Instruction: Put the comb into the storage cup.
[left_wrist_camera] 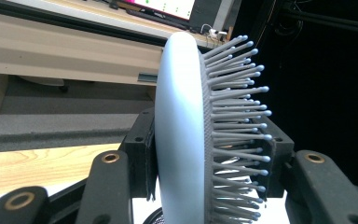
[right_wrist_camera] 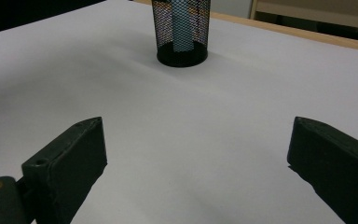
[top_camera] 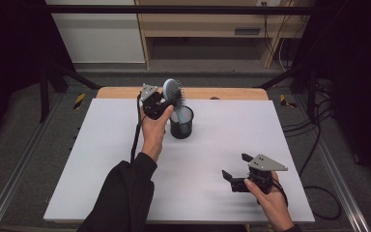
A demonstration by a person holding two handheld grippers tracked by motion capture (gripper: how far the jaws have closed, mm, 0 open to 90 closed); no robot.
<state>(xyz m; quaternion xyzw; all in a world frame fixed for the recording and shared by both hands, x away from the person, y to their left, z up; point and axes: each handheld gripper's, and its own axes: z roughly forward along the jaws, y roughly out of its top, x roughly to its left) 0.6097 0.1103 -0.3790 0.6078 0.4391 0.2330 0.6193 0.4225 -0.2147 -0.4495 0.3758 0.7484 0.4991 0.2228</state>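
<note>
My left hand-held gripper (top_camera: 166, 103) clamps the hairbrush (top_camera: 172, 89) by its head, handle down in the mesh cup (top_camera: 181, 123) at the far side of the white worktop (top_camera: 101, 159). My right hand-held gripper (top_camera: 235, 166) hangs spread, holding nothing, near the front edge. Wooden shelving (top_camera: 203, 24) stands behind.

A white rectangular sheet (top_camera: 101, 159) lies flat beneath the left tongs (top_camera: 166, 103) and the right tongs (top_camera: 236, 166). Beyond the left tongs runs a light wooden table edge (top_camera: 232, 93), and farther off stands a pale wooden shelf unit (top_camera: 198, 24). Black cables (top_camera: 314, 130) trail across the grey carpeted floor (top_camera: 29, 145), out past the right tongs.
</note>
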